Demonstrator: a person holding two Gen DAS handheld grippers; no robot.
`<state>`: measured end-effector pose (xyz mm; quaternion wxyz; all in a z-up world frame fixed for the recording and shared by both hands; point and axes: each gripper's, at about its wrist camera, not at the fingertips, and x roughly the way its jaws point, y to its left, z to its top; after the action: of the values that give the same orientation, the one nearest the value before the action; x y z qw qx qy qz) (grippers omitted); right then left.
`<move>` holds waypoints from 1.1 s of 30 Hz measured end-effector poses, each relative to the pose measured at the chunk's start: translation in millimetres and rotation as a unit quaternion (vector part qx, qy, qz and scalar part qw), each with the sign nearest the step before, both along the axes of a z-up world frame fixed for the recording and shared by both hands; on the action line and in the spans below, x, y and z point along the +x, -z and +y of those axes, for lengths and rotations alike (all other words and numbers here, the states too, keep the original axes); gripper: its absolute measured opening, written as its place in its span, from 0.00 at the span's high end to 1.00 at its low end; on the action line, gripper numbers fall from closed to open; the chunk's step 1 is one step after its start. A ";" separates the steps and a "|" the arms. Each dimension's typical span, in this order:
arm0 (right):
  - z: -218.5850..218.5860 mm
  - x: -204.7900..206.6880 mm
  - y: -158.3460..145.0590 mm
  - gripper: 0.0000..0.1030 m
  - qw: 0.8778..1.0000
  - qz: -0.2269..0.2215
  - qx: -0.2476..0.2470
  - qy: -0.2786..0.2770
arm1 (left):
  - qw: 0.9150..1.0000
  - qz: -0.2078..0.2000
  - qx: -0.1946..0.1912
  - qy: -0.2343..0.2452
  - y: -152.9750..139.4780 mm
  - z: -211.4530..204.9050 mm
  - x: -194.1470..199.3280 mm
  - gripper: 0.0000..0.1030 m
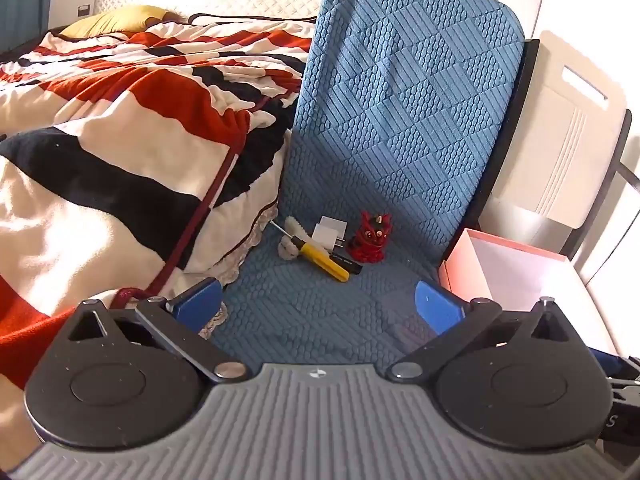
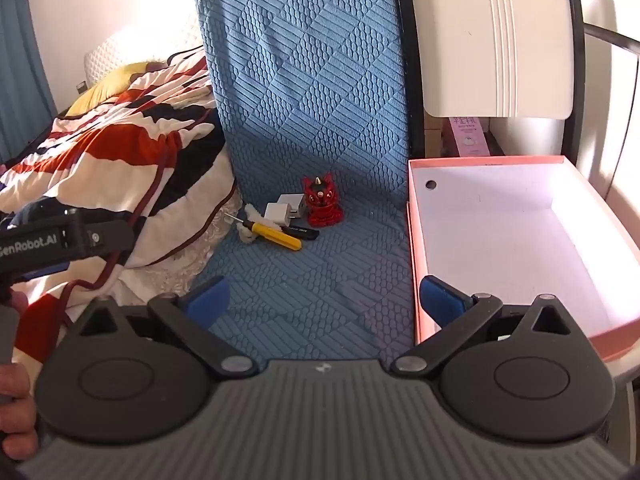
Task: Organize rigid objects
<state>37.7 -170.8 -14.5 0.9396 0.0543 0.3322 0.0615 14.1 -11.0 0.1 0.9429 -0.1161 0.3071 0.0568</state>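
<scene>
On the blue quilted chair seat [image 1: 320,304] lie a red lion figurine [image 1: 370,238], a white plug adapter [image 1: 327,234], a yellow-handled screwdriver [image 1: 320,258], a black pen [image 1: 346,262] and a white fluffy bit [image 1: 289,248]. The right wrist view shows the same figurine [image 2: 320,204], adapter [image 2: 282,210], screwdriver [image 2: 274,234] and pen [image 2: 302,232]. My left gripper [image 1: 320,308] is open and empty, well short of the pile. My right gripper [image 2: 324,300] is open and empty, next to the pink box [image 2: 416,256].
The open pink box with a white inside [image 1: 456,260] stands right of the seat on a white chair. A red, white and black blanket [image 1: 120,140] hangs on the bed at the left. The blue chair back [image 2: 312,80] rises behind the pile.
</scene>
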 end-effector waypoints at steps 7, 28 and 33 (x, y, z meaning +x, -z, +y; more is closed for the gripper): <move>-8.6 3.9 8.2 0.00 1.000 0.003 -0.003 0.000 | 1.000 0.009 0.002 0.016 8.1 -3.0 8.1 0.00; 15.7 13.8 17.5 0.00 1.000 0.008 -0.001 -0.002 | 1.000 0.014 -0.001 0.016 28.2 15.6 17.3 0.00; 10.2 12.7 17.5 0.00 1.000 0.004 -0.001 -0.008 | 1.000 0.018 -0.005 0.018 32.4 9.1 23.1 0.00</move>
<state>50.4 -160.5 -31.9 0.9377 0.0513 0.3368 0.0687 37.2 -2.0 -32.3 0.9375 -0.1147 0.3262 0.0405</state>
